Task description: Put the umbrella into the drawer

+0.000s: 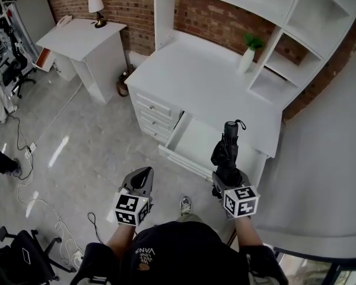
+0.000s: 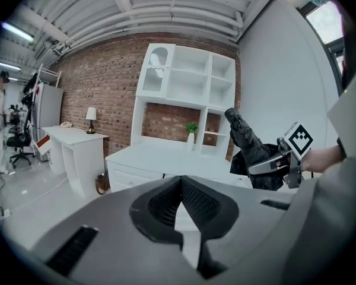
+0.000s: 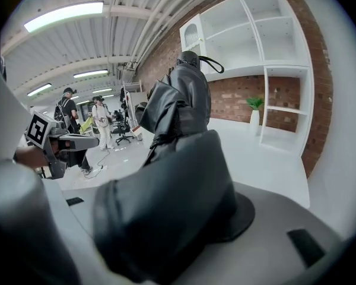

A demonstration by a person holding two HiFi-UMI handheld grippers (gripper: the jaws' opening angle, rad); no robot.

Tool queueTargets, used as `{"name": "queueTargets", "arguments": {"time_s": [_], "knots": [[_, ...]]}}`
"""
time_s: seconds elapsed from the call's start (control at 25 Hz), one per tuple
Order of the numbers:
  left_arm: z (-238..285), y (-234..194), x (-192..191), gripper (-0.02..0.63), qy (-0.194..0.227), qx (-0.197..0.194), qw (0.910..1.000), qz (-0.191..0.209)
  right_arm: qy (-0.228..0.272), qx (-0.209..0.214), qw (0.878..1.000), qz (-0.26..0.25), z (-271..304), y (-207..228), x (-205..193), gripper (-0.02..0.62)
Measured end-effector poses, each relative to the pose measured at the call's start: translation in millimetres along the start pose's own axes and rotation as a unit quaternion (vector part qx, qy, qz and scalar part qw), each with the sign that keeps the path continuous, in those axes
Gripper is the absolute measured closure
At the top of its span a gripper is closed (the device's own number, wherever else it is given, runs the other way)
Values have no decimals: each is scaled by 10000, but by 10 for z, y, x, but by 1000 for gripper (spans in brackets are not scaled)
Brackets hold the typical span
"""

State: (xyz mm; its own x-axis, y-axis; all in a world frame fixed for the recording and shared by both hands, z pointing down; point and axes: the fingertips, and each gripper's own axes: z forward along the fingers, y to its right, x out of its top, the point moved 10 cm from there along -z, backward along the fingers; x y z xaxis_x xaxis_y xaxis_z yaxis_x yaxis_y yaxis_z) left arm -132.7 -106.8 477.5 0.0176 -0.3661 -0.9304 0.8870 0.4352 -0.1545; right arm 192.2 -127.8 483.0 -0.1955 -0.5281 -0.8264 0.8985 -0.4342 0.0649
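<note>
At the open drawer's (image 1: 193, 144) front, my right gripper (image 1: 226, 172) clamps the folded black umbrella (image 1: 228, 146), which points toward the white desk (image 1: 196, 82). My left gripper (image 1: 143, 177) hangs alongside, jaws together and empty.

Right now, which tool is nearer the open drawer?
Right. The right tool, gripping the umbrella, is at the drawer's front; the left tool is over the floor beside it.

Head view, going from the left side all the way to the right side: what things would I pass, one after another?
Black office chair → table lamp → left gripper → shoe → umbrella
</note>
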Motion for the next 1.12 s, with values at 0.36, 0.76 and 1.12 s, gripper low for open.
{"name": "queueTargets", "arguments": {"time_s": [0.36, 0.76, 1.12], "knots": [[449, 41, 156, 600, 57, 604, 9979, -230, -371, 526, 9966, -512, 647, 522, 279, 357], [701, 179, 199, 600, 124, 1280, 9909, -403, -831, 1027, 9871, -902, 1238, 905, 247, 357], [710, 223, 176, 600, 70, 1602, 9855, -557, -1384, 1231, 9759, -1151, 1671, 1022, 49, 357]]}}
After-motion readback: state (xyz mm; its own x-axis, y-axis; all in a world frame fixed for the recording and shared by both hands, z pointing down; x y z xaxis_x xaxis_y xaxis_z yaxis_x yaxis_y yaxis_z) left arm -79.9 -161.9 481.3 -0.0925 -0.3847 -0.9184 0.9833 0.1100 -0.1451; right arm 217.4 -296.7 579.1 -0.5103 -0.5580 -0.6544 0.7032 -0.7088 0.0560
